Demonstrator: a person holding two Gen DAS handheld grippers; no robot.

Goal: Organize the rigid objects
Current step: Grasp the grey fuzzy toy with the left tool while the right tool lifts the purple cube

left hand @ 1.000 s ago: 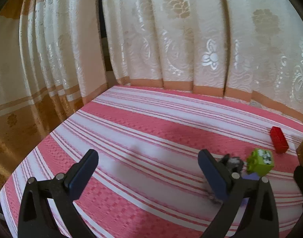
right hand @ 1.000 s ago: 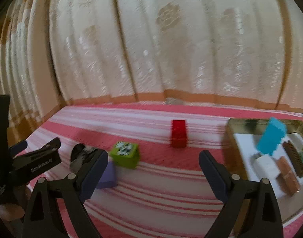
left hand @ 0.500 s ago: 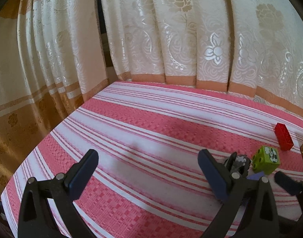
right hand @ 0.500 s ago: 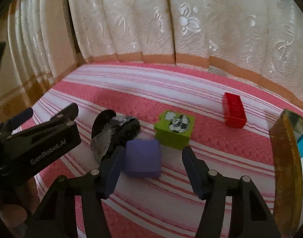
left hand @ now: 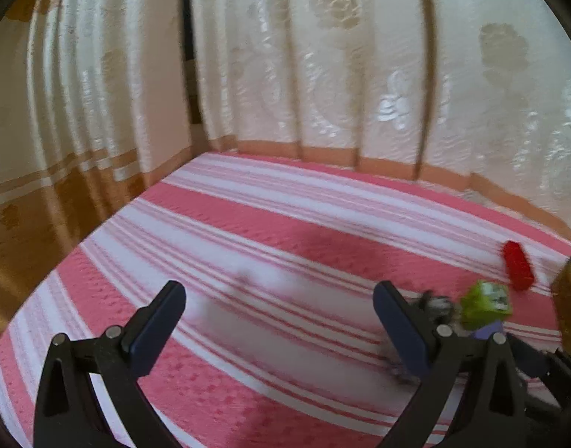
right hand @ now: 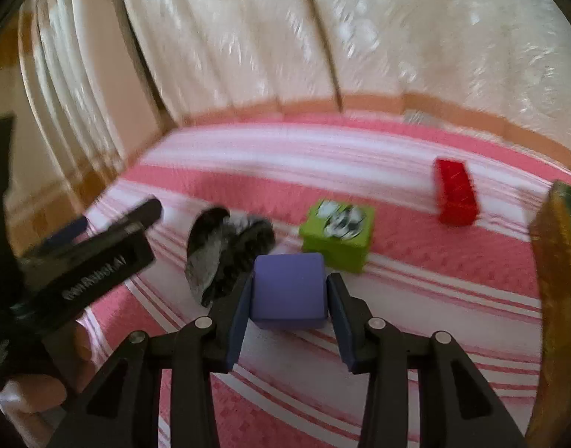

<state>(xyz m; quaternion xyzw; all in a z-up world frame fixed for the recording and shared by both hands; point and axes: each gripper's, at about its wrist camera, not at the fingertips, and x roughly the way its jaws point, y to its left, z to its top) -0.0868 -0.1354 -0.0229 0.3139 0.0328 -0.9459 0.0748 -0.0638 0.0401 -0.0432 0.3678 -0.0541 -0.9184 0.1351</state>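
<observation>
A purple cube (right hand: pixel 289 291) rests on the pink striped cloth (right hand: pixel 416 317). My right gripper (right hand: pixel 290 280) has it between its jaws, which are closing, and both pads touch its sides. Just behind it sits a green cube (right hand: pixel 337 235) with a black-and-white picture on top. Farther back right lies a red brick (right hand: pixel 455 194). My left gripper (left hand: pixel 278 287) hovers open over bare cloth with nothing between its fingers. In the left wrist view the green cube (left hand: pixel 485 304) and the red brick (left hand: pixel 517 265) lie to its right.
A black and grey fuzzy object (right hand: pixel 225 250) lies left of the purple cube. A golden tin (right hand: pixel 554 261) stands at the right edge. Cream curtains (left hand: pixel 323 74) hang close behind and left of the cloth. A hand (right hand: pixel 43 384) shows at the lower left.
My right gripper has moved forward and down onto the purple cube, and its jaws have narrowed from wide open to the cube's sides. The left gripper has stayed put.
</observation>
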